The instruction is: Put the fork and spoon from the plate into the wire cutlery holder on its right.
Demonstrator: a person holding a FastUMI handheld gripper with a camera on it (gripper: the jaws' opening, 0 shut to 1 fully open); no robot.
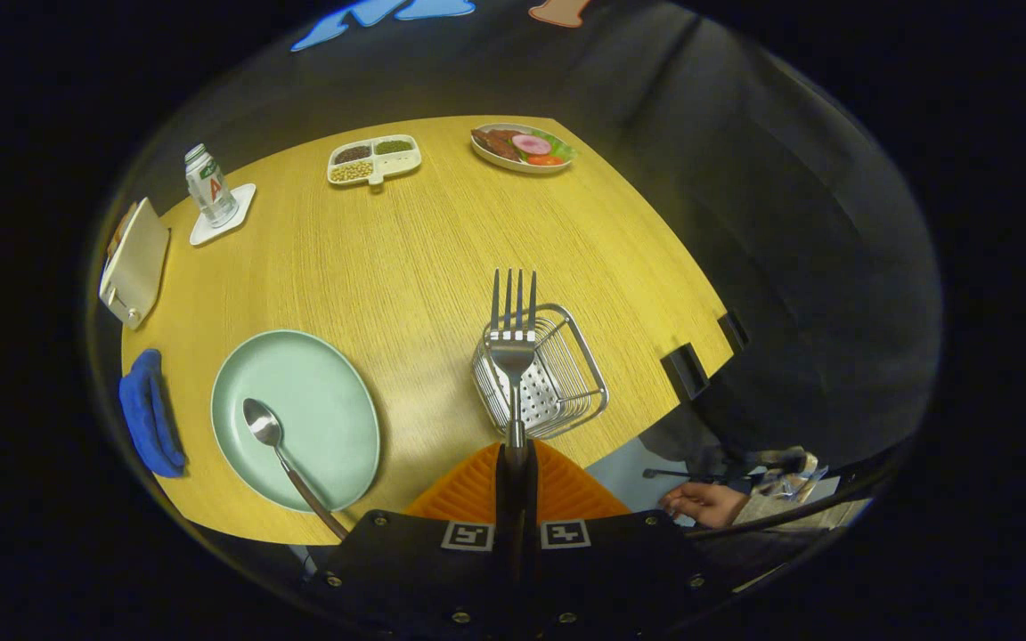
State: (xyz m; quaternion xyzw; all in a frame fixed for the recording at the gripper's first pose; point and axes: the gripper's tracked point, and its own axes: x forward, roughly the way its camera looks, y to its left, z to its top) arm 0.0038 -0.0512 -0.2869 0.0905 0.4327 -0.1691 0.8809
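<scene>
- At the far left of the table, a white toaster-like box is seen, with a blue cloth lying nearer, at the table's edge.
- A small bottle is stood on a white coaster beyond them; a red mark is carried on its label, but the writing is too small to be read.
- The spoon is left on the pale green plate, bowl up, its dark handle reaching over the near rim.
- A divided dish of grains and a plate of food are set at the far edge, well apart from the work.
- The fork is pinched by its handle in the hand-held gripper, whose orange fingers are pressed together on it; the tines point away, over the wire cutlery holder, which stands to the right of the plate.
- It is judged that the fork is being carried to the holder and is not yet dropped in.
- The fork could catch on the holder's wire rim if lowered tines-first at a slant, and the light holder could be tipped or pushed toward the table's near right edge.
- Black-and-white square markers are borne on the gripper body; no brand can be read.
- A person's hand is seen below the table's edge, to the right.
</scene>
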